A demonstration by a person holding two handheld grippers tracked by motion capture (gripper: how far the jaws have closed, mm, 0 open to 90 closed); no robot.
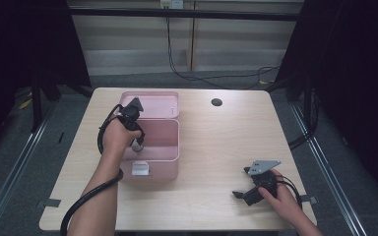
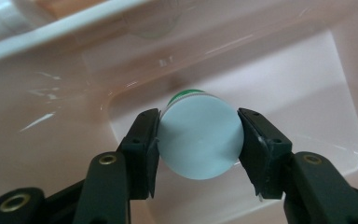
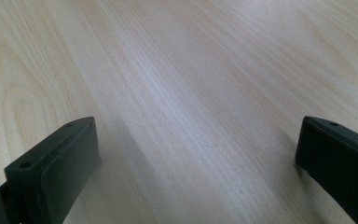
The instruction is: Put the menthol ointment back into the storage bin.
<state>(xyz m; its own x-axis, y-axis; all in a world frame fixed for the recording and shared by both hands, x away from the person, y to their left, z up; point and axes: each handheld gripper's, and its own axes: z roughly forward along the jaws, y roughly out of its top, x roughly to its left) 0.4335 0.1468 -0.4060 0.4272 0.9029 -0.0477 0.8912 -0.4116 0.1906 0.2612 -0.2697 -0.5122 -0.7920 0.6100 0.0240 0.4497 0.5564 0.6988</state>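
White round-capped bottle clamped upright inside the open pink box.

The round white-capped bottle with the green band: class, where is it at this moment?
The round white-capped bottle sits clamped between the left claw's black jaws, inside the open pink plastic box at the table's left side, above the box's pale floor.

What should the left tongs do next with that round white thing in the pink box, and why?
Probably lower it a little and then open. The left tongs are shut on the white thing, which has a green band, and hold it inside the pink box, seemingly just above the floor. The right tongs rest open on the table.
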